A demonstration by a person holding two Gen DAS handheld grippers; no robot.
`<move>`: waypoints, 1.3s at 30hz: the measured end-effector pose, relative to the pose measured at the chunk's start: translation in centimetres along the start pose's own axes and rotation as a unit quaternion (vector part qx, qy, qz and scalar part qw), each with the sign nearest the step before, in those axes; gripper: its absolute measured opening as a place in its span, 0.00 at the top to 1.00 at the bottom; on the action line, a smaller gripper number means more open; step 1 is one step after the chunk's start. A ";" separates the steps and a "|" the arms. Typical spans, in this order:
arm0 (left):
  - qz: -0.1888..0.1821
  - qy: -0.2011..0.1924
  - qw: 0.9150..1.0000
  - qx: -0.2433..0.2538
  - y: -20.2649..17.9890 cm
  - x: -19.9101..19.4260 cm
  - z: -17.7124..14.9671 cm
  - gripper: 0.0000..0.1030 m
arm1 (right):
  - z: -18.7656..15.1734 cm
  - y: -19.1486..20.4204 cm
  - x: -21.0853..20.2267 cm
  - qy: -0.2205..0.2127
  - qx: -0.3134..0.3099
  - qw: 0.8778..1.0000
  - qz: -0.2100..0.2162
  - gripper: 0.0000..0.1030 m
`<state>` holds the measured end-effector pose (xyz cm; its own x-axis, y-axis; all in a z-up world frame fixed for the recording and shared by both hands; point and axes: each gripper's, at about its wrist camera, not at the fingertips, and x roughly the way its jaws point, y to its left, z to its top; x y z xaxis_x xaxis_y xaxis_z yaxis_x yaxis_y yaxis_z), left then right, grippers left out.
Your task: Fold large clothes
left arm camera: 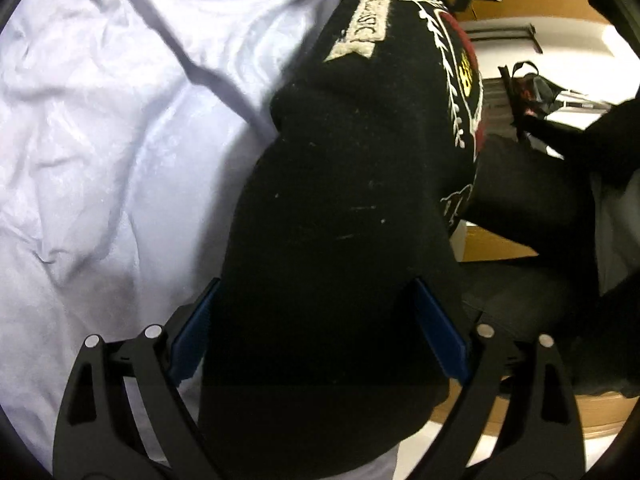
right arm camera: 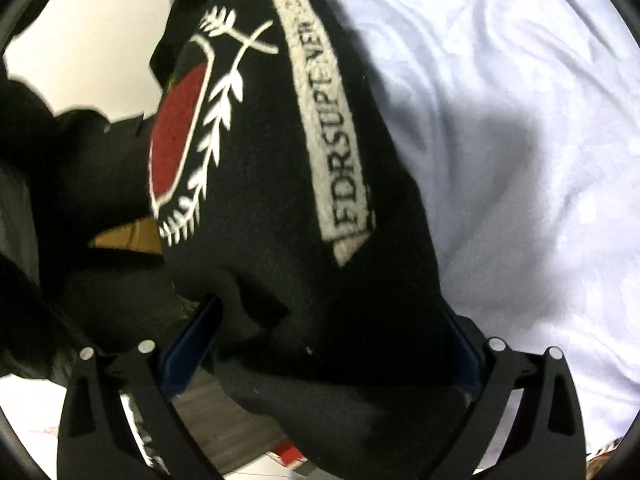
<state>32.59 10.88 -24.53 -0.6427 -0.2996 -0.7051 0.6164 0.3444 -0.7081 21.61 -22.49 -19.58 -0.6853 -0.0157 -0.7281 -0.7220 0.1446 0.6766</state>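
Observation:
A black sweatshirt (left arm camera: 352,184) with a cream banner patch and a red crest with white laurel fills the middle of both views (right arm camera: 280,208). It hangs over a white bed sheet (left arm camera: 100,140). In the left wrist view thick black cloth bulges between the blue pads (left arm camera: 192,340) of my left gripper (left arm camera: 316,332), whose jaws stand wide apart around it. In the right wrist view the cloth also passes between the blue pads (right arm camera: 188,348) of my right gripper (right arm camera: 328,344), jaws wide around the bunch. The far ends of the garment are hidden.
The wrinkled white sheet (right arm camera: 520,140) covers the bed on the outer side of each view. Brown wooden floor (left arm camera: 492,244), a white wall (left arm camera: 580,36), dark bags (left arm camera: 536,92) and a person's dark clothing (right arm camera: 60,168) lie beyond the bed edge.

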 end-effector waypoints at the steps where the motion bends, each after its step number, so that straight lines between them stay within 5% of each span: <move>1: 0.010 -0.002 1.000 -0.002 0.2 0.3 0.1 0.10 | -0.3 -0.2 0.6 0.005 -0.003 1.000 -0.015 0.06; 5: 0.017 0.002 0.999 -0.031 0.8 2.2 0.8 0.06 | 0.0 -0.4 2.9 0.014 0.031 0.999 -0.030 0.04; 7: 0.015 -0.004 0.999 -0.030 -0.4 2.9 1.3 0.11 | -0.4 -0.1 2.5 0.012 0.035 0.999 -0.033 0.05; 9: 0.036 -0.013 0.998 -0.040 -0.9 2.7 1.2 0.22 | -1.1 0.4 1.6 -0.002 0.043 0.998 -0.043 0.14; 12: 0.061 -0.049 0.995 -0.062 -2.7 1.4 0.2 0.51 | -2.3 2.4 -0.2 -0.029 0.053 0.995 -0.081 0.33; 15: 0.095 -0.070 0.991 -0.066 -5.2 0.2 -0.5 0.64 | -3.9 4.5 -2.3 -0.062 0.077 0.990 -0.105 0.54; 25: 0.180 -0.123 0.971 -0.096 -11.8 -2.9 -2.8 0.71 | -7.7 10.4 -5.8 -0.107 0.090 0.976 -0.168 0.69; 33: 0.193 -0.151 0.963 -0.109 -12.3 -5.8 -1.8 0.74 | -9.9 7.7 -10.1 -0.155 0.144 0.965 -0.153 0.76; 39: 0.236 -0.178 0.951 -0.092 -11.5 -10.8 -1.3 0.75 | -10.1 6.6 -14.9 -0.174 0.136 0.956 -0.192 0.77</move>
<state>31.90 11.31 -8.72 -0.0994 -0.3445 -0.9335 0.6870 0.6549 -0.3148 26.11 -31.24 -3.14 -0.2677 0.2040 -0.9416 -0.8302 0.4471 0.3329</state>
